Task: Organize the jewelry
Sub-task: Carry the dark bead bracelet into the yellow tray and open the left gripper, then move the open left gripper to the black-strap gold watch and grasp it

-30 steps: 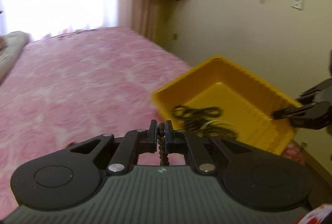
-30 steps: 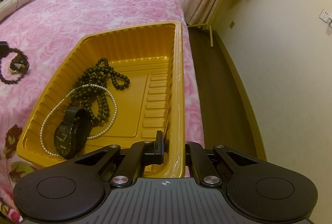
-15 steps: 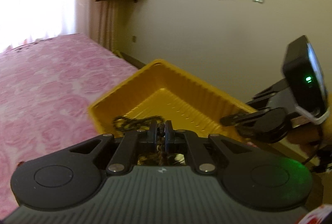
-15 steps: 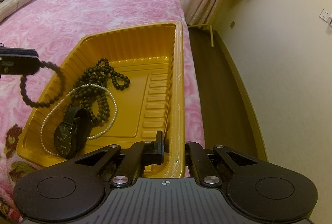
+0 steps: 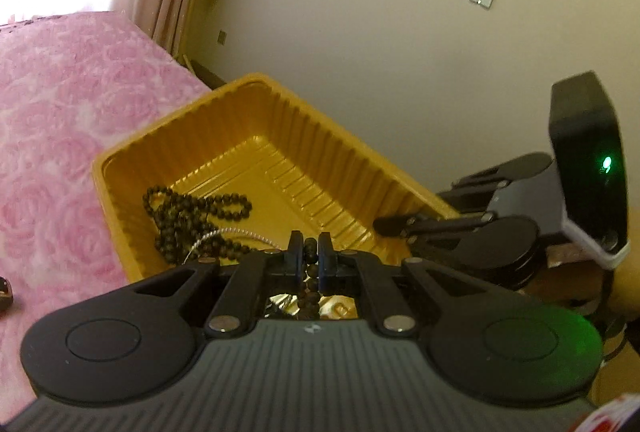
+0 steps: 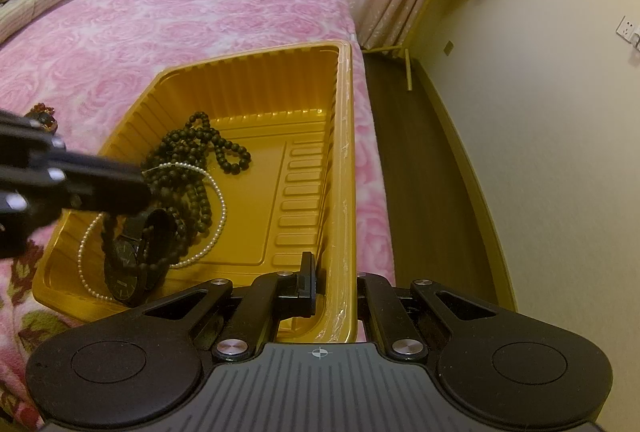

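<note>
**Bead bracelet over the tray, almost delivered**

The left gripper (image 5: 308,259) has its fingers closed on a dark bead bracelet (image 5: 310,286), which hangs over the yellow tray (image 6: 344,168) on the pink bed (image 6: 200,16). The right gripper (image 6: 320,282) pinches the tray's near wall and steadies it. Inside already lie a long dark bead necklace (image 6: 192,160), a pearl necklace (image 6: 218,208) and a black watch (image 6: 124,272). I judge that the bracelet must now be released; one small reddish piece (image 6: 42,114) is left on the bed.

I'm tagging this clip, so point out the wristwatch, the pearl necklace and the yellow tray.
wristwatch (image 6: 122,266), right wrist view, on its dark dial.
pearl necklace (image 6: 216,188), right wrist view, on the strand's right curve.
yellow tray (image 6: 345,136), right wrist view, on its right rim.
</note>
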The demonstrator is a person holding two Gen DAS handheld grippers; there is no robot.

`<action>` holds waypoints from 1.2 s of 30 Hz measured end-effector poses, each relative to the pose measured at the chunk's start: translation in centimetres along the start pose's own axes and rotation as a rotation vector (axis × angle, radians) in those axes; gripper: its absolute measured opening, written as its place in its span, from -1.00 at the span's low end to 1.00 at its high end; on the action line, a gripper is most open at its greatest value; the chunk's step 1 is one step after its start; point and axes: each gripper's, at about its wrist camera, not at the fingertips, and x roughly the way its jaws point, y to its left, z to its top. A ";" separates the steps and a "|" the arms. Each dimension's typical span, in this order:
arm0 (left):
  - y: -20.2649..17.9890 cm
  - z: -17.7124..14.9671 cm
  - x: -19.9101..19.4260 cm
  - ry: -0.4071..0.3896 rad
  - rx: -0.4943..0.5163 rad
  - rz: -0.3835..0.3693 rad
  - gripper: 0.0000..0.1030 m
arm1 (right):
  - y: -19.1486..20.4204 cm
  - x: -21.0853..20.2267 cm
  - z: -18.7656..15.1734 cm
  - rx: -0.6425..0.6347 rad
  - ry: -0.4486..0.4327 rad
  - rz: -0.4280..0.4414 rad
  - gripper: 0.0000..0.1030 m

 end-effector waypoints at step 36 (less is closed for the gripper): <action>15.5 -6.9 -10.8 -0.028 -0.121 0.621 -0.35 | 0.1 0.1 -0.1 -0.002 0.003 0.000 -0.91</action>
